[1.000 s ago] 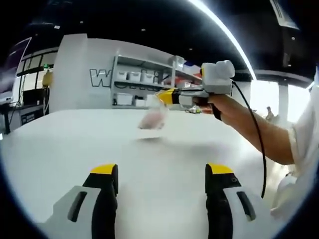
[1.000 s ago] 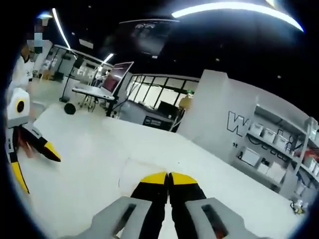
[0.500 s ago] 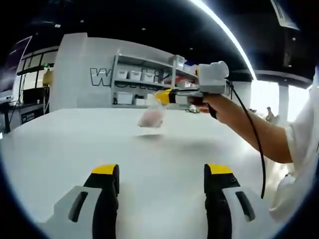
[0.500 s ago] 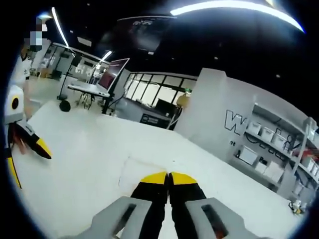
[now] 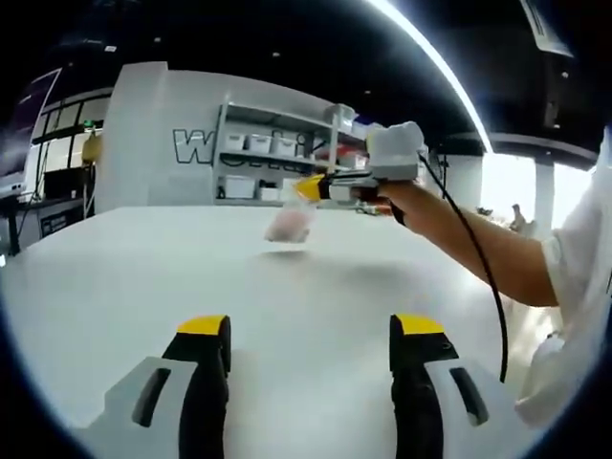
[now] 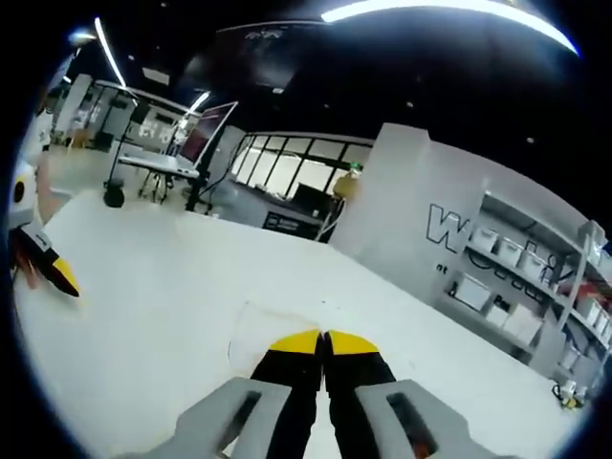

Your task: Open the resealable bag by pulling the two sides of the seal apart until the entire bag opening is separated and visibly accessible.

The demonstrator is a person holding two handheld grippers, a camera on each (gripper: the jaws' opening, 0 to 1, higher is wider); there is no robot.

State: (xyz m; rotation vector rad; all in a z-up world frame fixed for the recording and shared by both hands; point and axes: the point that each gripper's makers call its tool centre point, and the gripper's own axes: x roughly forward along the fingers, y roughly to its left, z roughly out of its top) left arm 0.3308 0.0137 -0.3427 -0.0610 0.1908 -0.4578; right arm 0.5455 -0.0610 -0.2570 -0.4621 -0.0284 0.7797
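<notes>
The bag [image 5: 290, 224] is clear with something pink inside, and it hangs above the white table [image 5: 287, 287], in the air, with a faint shadow under it on the table top. Its top edge is pinched by the right gripper [image 5: 311, 187], which comes into the left gripper view from the right side, held by a person's hand [image 5: 387, 196] with a black cable going down from it. In the right gripper view the right gripper's [image 6: 323, 340] own yellow tips are pressed together, and a thin clear edge of the bag [image 6: 253, 330] is seen just in front and to the left of them. The left gripper [image 5: 311, 330] is low over the table, near the viewer, well apart from the bag; its two jaws stand wide apart with nothing between them. Behind the table there are a white wall with letters [image 5: 191, 148] and shelves with boxes [image 5: 263, 158]
</notes>
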